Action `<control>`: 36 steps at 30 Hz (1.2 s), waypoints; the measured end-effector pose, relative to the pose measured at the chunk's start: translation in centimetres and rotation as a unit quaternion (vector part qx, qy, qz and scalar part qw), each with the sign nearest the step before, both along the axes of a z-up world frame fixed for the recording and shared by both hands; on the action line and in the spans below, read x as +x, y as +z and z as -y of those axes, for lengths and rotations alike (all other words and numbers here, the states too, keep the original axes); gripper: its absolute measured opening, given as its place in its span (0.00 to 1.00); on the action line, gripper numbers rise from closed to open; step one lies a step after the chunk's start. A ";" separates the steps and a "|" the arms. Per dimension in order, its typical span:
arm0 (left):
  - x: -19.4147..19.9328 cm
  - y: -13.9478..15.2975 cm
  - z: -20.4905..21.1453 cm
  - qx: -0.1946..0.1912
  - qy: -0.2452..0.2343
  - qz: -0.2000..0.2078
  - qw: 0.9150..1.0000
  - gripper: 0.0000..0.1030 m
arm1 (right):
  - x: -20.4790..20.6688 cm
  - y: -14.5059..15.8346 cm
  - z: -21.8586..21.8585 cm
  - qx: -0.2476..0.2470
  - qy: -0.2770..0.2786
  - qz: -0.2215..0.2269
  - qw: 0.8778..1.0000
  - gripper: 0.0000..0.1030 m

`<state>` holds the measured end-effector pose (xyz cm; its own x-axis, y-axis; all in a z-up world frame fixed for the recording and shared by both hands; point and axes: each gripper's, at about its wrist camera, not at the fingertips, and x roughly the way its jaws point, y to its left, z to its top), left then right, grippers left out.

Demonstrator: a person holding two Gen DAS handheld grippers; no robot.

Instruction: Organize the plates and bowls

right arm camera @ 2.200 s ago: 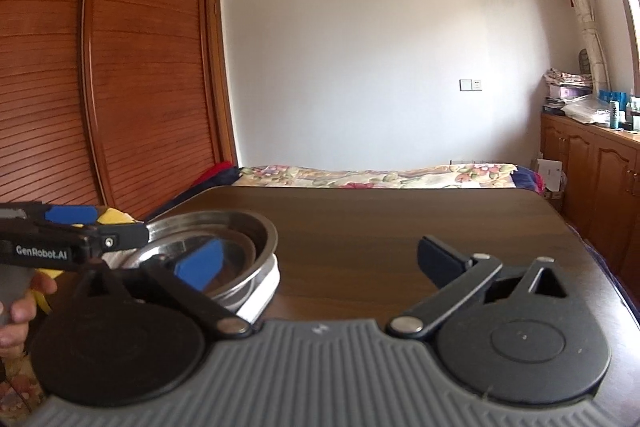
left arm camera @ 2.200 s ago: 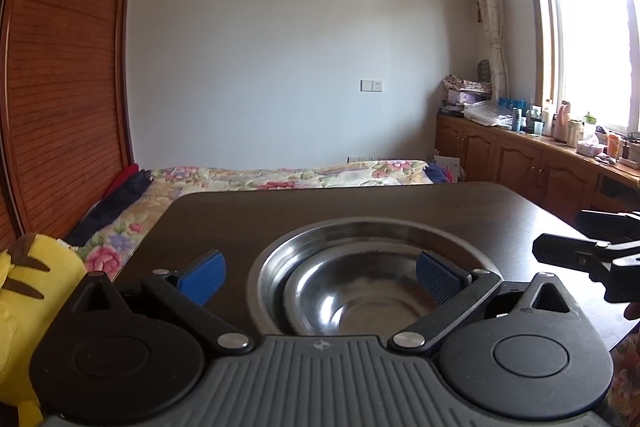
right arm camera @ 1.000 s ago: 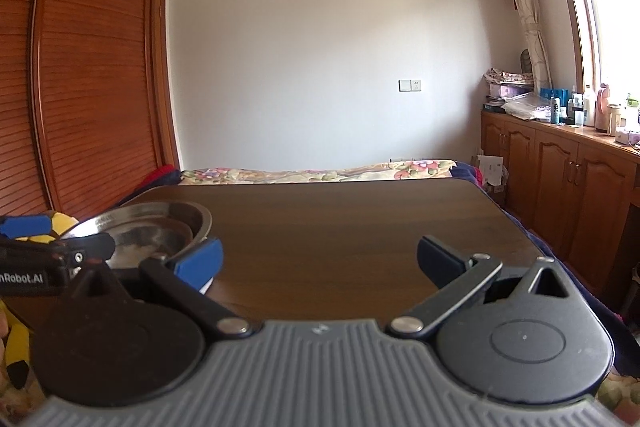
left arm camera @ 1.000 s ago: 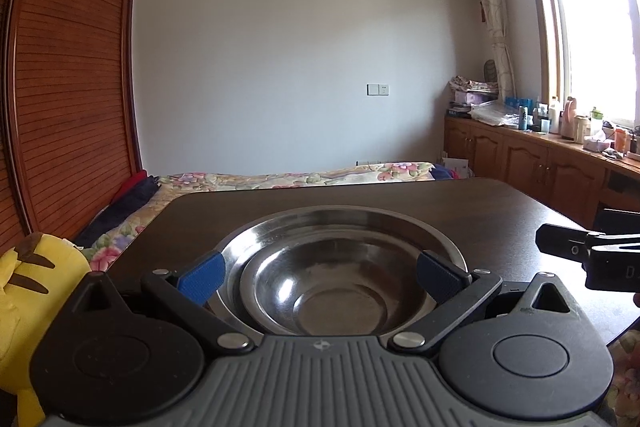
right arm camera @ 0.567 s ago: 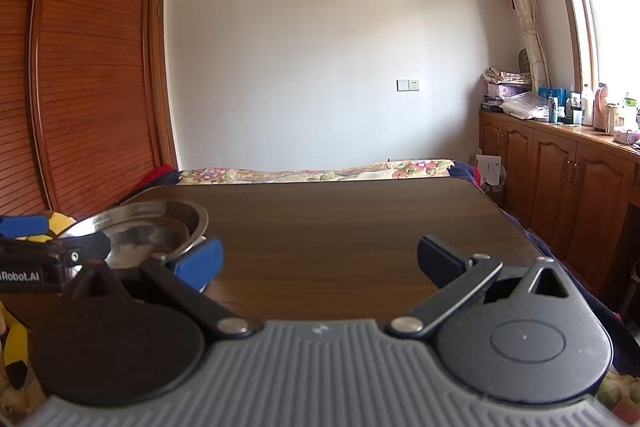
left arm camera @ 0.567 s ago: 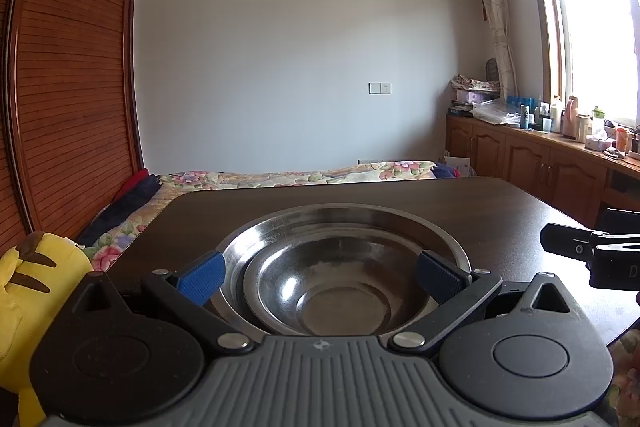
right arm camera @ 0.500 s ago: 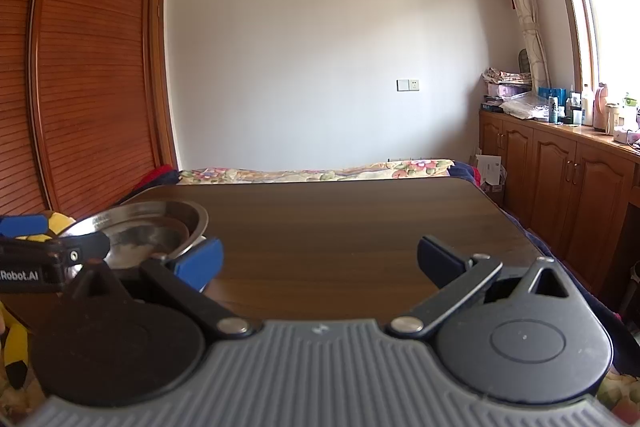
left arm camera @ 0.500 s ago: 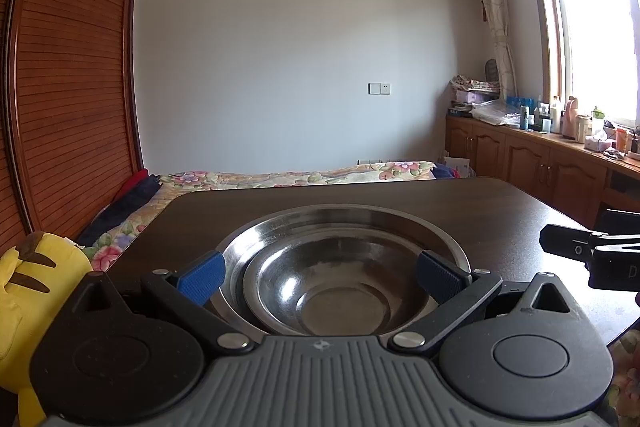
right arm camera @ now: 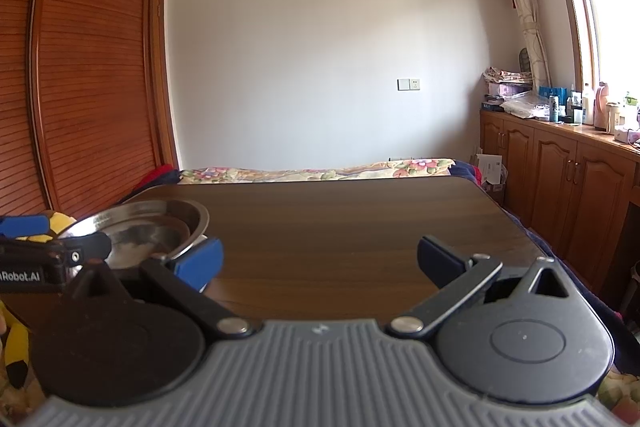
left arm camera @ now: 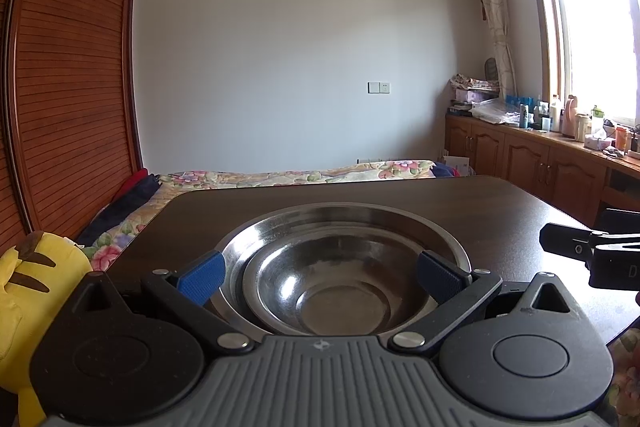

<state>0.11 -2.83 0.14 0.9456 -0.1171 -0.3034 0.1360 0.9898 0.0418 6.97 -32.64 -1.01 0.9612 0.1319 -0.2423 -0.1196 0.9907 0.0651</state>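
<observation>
My left fingers [left arm camera: 320,277] are spread wide, holding nothing — the blue pads sit to either side of the stacked shiny steel bowls [left arm camera: 340,267], just beside the outer rim, though I cannot tell whether they touch it. The stack stands upright, mouths facing up: a smaller round steel bowl [left arm camera: 340,291] nested inside a wider, shallower steel basin [left arm camera: 344,219], the two sitting directly ahead of me on the near part of the dark brown wooden table [left arm camera: 500,211]. Being round, they have no long axis to speak of.

My right fingers [right arm camera: 320,263] are also released and wide apart, with only bare table between them. From there the bowls lie off to the left, beyond my left pad, near the table's left edge. The black body of the other gripper cuts in front of them at the left edge of that view.

Left of my left fingers, off the table, sits a yellow plush toy with brown-tipped ears [left arm camera: 32,275]. Past the table's far edge lies a bed with a floral cover [left arm camera: 304,175].
</observation>
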 end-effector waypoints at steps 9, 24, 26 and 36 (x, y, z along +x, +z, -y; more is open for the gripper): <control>0.0 0.0 -0.1 0.001 0.000 0.000 1.000 1.00 | 0.0 0.0 0.0 0.000 0.000 -0.001 1.000 1.00; 0.1 -0.2 -0.1 0.002 -0.001 -0.002 1.000 1.00 | 0.0 0.0 0.0 0.000 -0.001 -0.001 1.000 1.00; 0.2 -0.2 -0.1 0.002 0.000 -0.002 1.000 1.00 | 0.0 0.0 0.0 0.000 -0.001 -0.001 1.000 1.00; 0.2 -0.4 -0.3 0.002 0.002 -0.002 1.000 1.00 | 0.0 -0.2 -0.2 0.001 -0.001 -0.003 1.000 1.00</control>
<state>0.34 -2.56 -0.31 0.9447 -0.1133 -0.3076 0.1332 0.9901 0.0445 7.01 -32.44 -1.23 0.9600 0.1305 -0.2477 -0.1172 0.9908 0.0676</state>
